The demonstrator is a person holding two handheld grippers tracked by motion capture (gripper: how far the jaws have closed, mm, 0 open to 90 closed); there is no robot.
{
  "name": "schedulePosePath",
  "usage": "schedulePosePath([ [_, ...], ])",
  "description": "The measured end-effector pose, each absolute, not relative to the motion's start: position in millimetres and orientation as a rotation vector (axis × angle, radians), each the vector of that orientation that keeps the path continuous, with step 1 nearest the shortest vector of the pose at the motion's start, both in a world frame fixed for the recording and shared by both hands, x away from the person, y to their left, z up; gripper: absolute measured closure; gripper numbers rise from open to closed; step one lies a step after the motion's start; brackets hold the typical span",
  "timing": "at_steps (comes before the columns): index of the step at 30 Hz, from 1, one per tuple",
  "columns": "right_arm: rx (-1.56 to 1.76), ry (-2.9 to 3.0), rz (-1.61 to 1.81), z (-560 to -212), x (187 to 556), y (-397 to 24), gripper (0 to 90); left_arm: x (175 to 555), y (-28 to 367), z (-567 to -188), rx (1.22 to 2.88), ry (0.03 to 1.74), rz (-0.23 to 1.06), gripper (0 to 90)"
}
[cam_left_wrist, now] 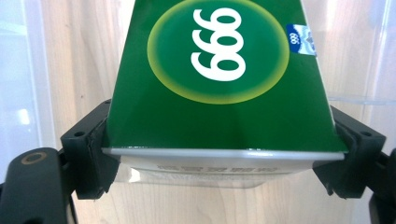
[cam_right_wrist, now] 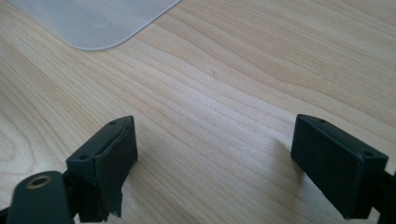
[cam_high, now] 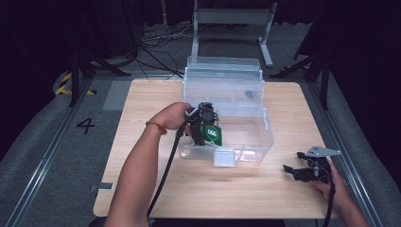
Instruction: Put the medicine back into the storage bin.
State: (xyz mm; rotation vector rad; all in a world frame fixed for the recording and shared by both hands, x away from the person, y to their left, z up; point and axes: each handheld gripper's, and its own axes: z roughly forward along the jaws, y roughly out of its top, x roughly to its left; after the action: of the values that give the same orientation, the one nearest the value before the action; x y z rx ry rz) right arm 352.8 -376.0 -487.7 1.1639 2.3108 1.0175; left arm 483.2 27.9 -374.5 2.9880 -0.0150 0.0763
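1. The counter (cam_high: 142,189) is nearest the camera and the largest thing here, a pale wooden top; the person's forearms reach in over its near edge.
2. The clear plastic bin (cam_high: 255,142) sits mid-counter, its lid standing open behind it. It lies directly under and around the left claw (cam_high: 208,130) and well off to the left of the right claw (cam_high: 295,171).
3. The right claw rests low over bare wood near the counter's right edge, jaws spread wide with nothing between them; a corner of the bin shows ahead of it.
4. The left claw pinches the green box (cam_left_wrist: 219,79) by its two side edges, holding it over the bin's near-left part, just above the floor as far as I can judge.
5. Judging progress: the box is gripped and carried to the bin; lowering, letting go, and perhaps shutting the lid are left.
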Motion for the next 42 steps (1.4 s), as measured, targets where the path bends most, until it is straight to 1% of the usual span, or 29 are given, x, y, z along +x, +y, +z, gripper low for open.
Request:
schedulePosePath([
  [5, 1.164, 2.311, 1.017, -487.8, 352.8, -376.0, 14.9, 482.0, 25.0, -373.6, 3.034, 0.018, 0.067, 14.2],
  [8, 1.164, 2.311, 1.017, -487.7, 352.6, -376.0, 14.9, 481.6, 25.6, -370.7, 3.079, 0.052, 0.092, 13.7],
  [10, 1.163, 2.311, 1.017, -487.8, 352.6, -376.0, 14.9, 479.9, 28.9, -366.7, 3.052, 0.066, 0.113, 13.6],
  [13, 1.164, 2.311, 1.017, -487.7, 352.6, -376.1, 14.9, 480.0, 35.3, -359.7, 3.019, 0.088, 0.095, 13.7],
  [14, 1.163, 2.311, 1.017, -487.8, 352.6, -376.0, 14.9, 479.5, 36.8, -359.3, 3.016, 0.108, 0.119, 13.7],
  [16, 1.163, 2.311, 1.017, -487.7, 352.6, -376.0, 14.9, 480.0, 38.9, -358.4, 3.01, 0.128, 0.125, 13.5],
  [19, 1.165, 2.311, 1.017, -487.7, 352.5, -376.0, 14.9, 478.4, 44.1, -360.6, 2.995, 0.114, 0.134, 13.5],
  [22, 1.164, 2.311, 1.016, -487.7, 352.5, -376.0, 14.9, 479.2, 47.0, -362.1, 3.051, 0.102, 0.129, 13.5],
  [25, 1.164, 2.311, 1.017, -487.7, 352.5, -376.0, 14.9, 480.0, 49.0, -360.2, 3.068, 0.113, 0.112, 13.8],
  [27, 1.165, 2.311, 1.017, -487.7, 352.5, -376.0, 14.9, 478.6, 49.7, -357.1, 3.077, 0.112, 0.13, 14.0],
  [29, 1.164, 2.311, 1.018, -487.7, 352.5, -376.0, 14.9, 477.8, 51.3, -354.3, 3.063, 0.12, 0.14, 14.0],
  [30, 1.164, 2.311, 1.017, -487.7, 352.6, -376.0, 14.9, 477.6, 52.3, -351.8, 3.053, 0.122, 0.126, 14.1],
  [32, 1.163, 2.311, 1.017, -487.7, 352.5, -376.0, 14.9, 477.2, 56.1, -346.1, 2.993, 0.136, 0.101, 14.2],
  [34, 1.164, 2.311, 1.017, -487.7, 352.5, -376.0, 14.9, 478.4, 64.1, -337.7, 2.876, 0.152, 0.095, 14.9],
  [35, 1.164, 2.311, 1.017, -487.7, 352.5, -376.0, 14.9, 478.4, 64.1, -337.7, 2.876, 0.152, 0.095, 14.9],
  [37, 1.165, 2.31, 1.016, -487.7, 352.4, -375.9, 14.9, 478.2, 68.8, -334.0, 2.81, 0.17, 0.074, 14.9],
  [39, 1.165, 2.311, 1.016, -487.7, 352.3, -375.9, 14.9, 475.9, 69.2, -333.7, 2.808, 0.141, 0.108, 14.9],
  [42, 1.165, 2.311, 1.017, -487.7, 352.3, -375.9, 14.9, 472.7, 71.7, -333.7, 2.774, 0.18, 0.156, 14.8],
])
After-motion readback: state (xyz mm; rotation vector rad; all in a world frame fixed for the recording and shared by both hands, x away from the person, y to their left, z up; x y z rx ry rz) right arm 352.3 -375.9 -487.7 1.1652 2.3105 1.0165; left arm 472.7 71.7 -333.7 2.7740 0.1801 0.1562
